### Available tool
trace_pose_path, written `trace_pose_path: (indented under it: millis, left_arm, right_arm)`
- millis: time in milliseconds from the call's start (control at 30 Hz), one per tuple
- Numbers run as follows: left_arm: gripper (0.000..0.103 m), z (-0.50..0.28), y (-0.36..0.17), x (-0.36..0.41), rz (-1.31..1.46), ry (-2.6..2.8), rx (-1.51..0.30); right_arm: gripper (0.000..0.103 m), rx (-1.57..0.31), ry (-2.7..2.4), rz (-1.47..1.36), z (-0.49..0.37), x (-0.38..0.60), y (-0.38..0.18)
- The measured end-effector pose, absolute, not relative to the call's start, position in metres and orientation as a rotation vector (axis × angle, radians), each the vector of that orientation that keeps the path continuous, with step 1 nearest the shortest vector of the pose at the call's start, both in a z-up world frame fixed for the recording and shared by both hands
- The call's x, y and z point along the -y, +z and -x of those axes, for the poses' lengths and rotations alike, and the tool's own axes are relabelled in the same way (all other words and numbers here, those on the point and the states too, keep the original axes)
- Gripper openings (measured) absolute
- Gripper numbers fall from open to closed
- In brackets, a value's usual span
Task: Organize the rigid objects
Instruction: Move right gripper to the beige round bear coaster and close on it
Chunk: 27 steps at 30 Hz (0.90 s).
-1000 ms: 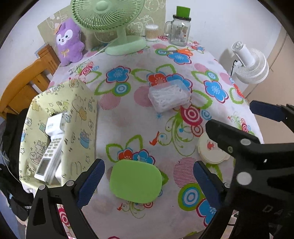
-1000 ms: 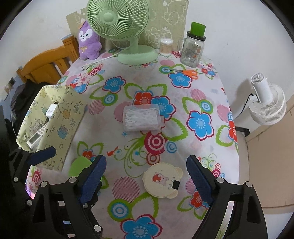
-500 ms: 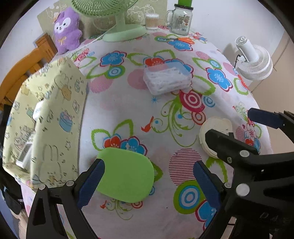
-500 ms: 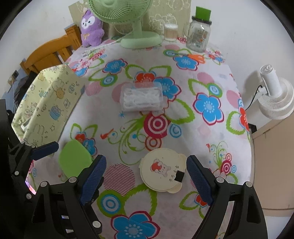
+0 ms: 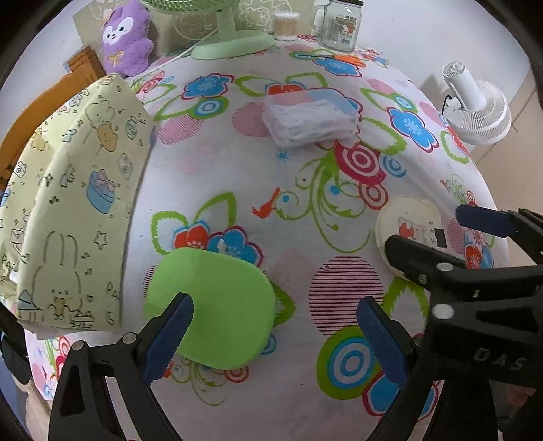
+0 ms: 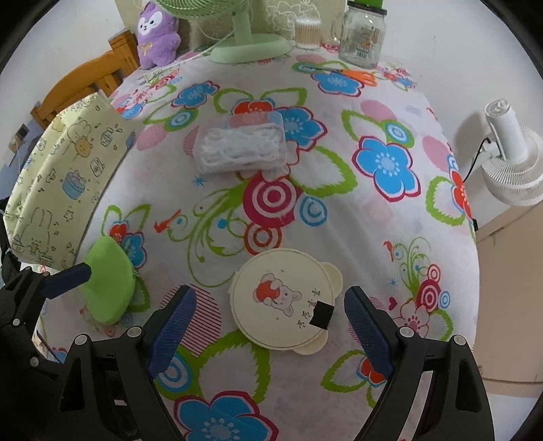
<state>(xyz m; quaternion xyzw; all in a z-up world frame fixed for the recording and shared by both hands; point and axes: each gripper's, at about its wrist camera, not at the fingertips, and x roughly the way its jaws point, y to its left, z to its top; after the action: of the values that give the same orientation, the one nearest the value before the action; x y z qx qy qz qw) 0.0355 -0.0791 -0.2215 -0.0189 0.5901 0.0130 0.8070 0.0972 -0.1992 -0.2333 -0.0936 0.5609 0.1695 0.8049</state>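
A flat lime-green oval case point(image 5: 217, 305) lies on the flowered tablecloth, and my left gripper point(image 5: 275, 336) hangs open just above it, its left finger over the case's near edge. The same green case point(image 6: 108, 285) shows at the left in the right wrist view. A round cream case with a bear picture point(image 6: 281, 302) lies between the spread jaws of my right gripper point(image 6: 271, 325), which is open and not touching it. That cream case point(image 5: 407, 234) is partly hidden behind the right gripper's arm in the left wrist view.
A clear box of white items point(image 6: 244, 146) sits mid-table. A yellow patterned fabric bin point(image 5: 74, 190) stands at the left edge. At the back are a green fan base point(image 6: 251, 47), a purple plush point(image 6: 157, 34), a cotton-swab jar point(image 6: 307, 32) and a glass jar point(image 6: 361, 37). A white fan point(image 6: 512, 159) stands off the table's right.
Both grippers have sunk toward the table. The green case and the cream case now look larger and lie nearer the fingers. The bin's contents have dropped out of sight.
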Motion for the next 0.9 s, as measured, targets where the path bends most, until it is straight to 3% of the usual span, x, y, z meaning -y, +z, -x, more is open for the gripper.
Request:
trace_pose_path:
  millis: [667,733,900]
  left_arm:
    - [0.098,-0.054,-0.234,0.107,-0.093,0.029,-1.257]
    - [0.098,-0.055,-0.235,0.108,-0.110,0.027,-1.261]
    - [0.098,-0.059,-0.236,0.109,-0.127,0.011,-1.269]
  right_arm:
    - [0.096,-1.225,0.348,0.224,-0.112,0.201,-0.263]
    - [0.087,-1.207,0.334,0.246,-0.110,0.198,-0.262]
    - [0.086,-1.195,0.327,0.251,-0.111,0.198,-0.262]
